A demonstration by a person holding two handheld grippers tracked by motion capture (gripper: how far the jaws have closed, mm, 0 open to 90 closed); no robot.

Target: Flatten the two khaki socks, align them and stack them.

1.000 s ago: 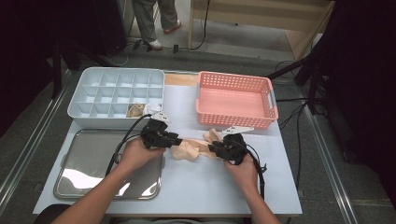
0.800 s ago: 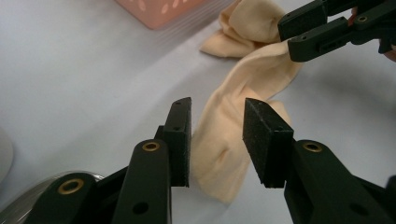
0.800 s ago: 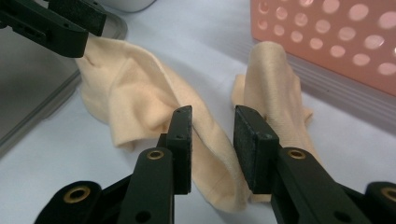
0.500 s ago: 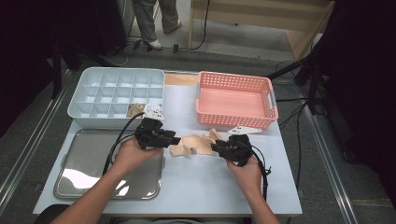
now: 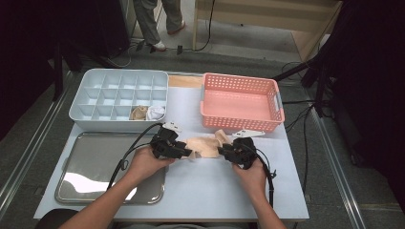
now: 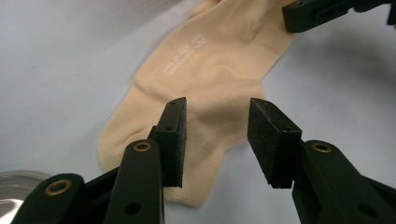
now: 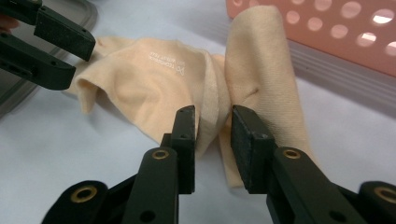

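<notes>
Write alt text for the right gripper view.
The right gripper pinches a bunched fold of a beige sock lying on the pale table, beside a pink basket. The left gripper reaches in at upper left, jaws open.

A beige sock (image 5: 206, 145) lies crumpled on the white table (image 5: 200, 191).

A pale blue divided organizer tray (image 5: 102, 98) is sitting at the table's (image 5: 200, 191) far left corner, with a rolled beige sock (image 5: 139, 113) and a rolled white sock (image 5: 155, 113) lying in neighbouring near-row compartments. A pink perforated basket (image 5: 241, 101) is resting at the far right. A metal tray (image 5: 93, 164) is lying along the near left edge.
</notes>
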